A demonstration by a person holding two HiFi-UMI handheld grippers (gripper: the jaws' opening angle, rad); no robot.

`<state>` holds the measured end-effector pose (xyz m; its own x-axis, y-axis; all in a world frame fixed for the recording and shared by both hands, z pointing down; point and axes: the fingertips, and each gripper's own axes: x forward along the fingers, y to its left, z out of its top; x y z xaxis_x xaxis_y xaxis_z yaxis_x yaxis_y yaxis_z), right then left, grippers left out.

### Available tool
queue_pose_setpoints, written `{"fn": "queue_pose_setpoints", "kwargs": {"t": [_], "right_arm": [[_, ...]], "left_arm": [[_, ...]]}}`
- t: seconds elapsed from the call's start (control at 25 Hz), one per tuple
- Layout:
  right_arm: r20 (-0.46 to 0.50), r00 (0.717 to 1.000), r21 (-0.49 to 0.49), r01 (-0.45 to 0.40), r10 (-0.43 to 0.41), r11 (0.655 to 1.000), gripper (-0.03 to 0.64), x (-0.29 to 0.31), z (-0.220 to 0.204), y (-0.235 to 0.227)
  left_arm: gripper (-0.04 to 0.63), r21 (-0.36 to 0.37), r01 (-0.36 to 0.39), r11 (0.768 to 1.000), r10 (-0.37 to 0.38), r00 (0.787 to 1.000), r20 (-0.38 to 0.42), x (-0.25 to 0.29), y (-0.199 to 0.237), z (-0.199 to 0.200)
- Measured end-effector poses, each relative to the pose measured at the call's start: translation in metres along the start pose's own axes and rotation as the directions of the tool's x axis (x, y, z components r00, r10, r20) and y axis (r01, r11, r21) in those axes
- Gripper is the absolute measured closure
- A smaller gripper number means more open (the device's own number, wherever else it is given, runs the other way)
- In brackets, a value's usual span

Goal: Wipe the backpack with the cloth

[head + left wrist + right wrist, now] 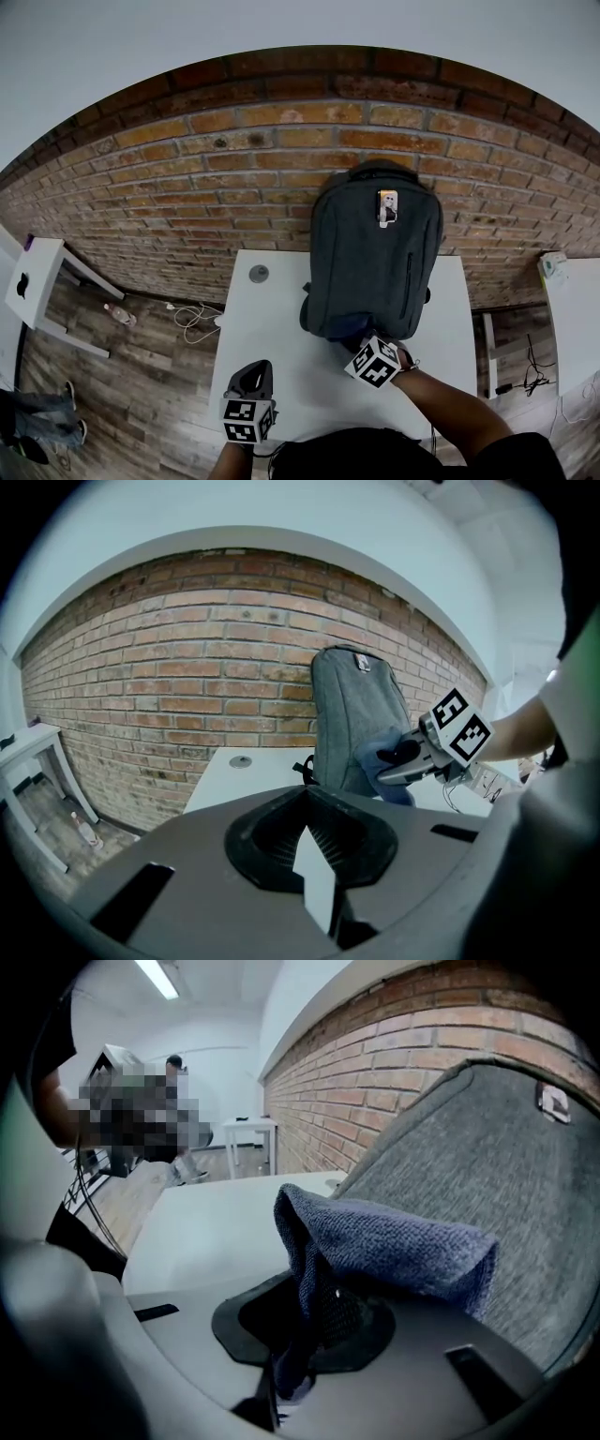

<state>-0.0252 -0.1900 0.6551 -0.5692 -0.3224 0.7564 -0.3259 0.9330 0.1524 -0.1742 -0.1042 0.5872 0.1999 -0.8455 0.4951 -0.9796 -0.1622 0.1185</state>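
a small white side table (37, 272) is seen at the far left on the wooden floor (122, 375), and a bottle (119, 314) and some loose cables (192, 319) are seen lying on the boards beside it. a white table (281, 309) is set against a brick wall (187, 169), and a small round disc (259, 273) is seen near its back left corner.

the left gripper (251, 373) is held over the near left part of the table, well apart from the backpack. its fingers (325, 836) are drawn together, and nothing is gripped between them; only a thin pale wedge is seen where they meet.

the backpack (375, 258), grey, is stood upright at the back of the table and leaned against the wall. a small pale tag (387, 206) is seen near its top.

the right gripper (392, 757) is held at the lower front of the backpack. its fingers are closed on the cloth (394, 1246), a blue-grey piece that is bunched up out of them and laid against the grey fabric, low on the bag's front.

at the far right a second white table (572, 319) is partly seen, and more cables (530, 370) are seen on the floor below it.
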Motion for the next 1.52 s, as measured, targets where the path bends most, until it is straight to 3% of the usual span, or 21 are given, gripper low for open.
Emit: {"fn": "queue_pose_setpoints", "kwargs": {"t": [0.64, 0.84, 1.32, 1.52], "right_arm": [[0.151, 0.983, -0.039, 0.116, -0.109, 0.992, 0.577, -0.044, 0.081, -0.072], [0.131, 0.975, -0.103, 0.195, -0.181, 0.975, 0.577, -0.054, 0.097, -0.112], [0.134, 0.941, -0.135, 0.327, -0.310, 0.935, 0.577, -0.080, 0.149, -0.206], [0.162, 0.915, -0.164, 0.394, -0.370, 0.904, 0.575, -0.094, 0.180, -0.230]], "left_arm": [[0.598, -0.005, -0.003, 1.000, 0.003, 1.000, 0.008, 0.003, 0.011, 0.001], [0.598, -0.012, -0.005, 1.000, 0.006, 1.000, 0.019, 0.004, 0.015, 0.003], [0.598, -0.018, 0.003, 1.000, -0.002, 1.000, 0.018, 0.005, 0.012, -0.001], [0.598, -0.021, -0.005, 1.000, 0.005, 1.000, 0.002, 0.004, 0.016, -0.007]]}}
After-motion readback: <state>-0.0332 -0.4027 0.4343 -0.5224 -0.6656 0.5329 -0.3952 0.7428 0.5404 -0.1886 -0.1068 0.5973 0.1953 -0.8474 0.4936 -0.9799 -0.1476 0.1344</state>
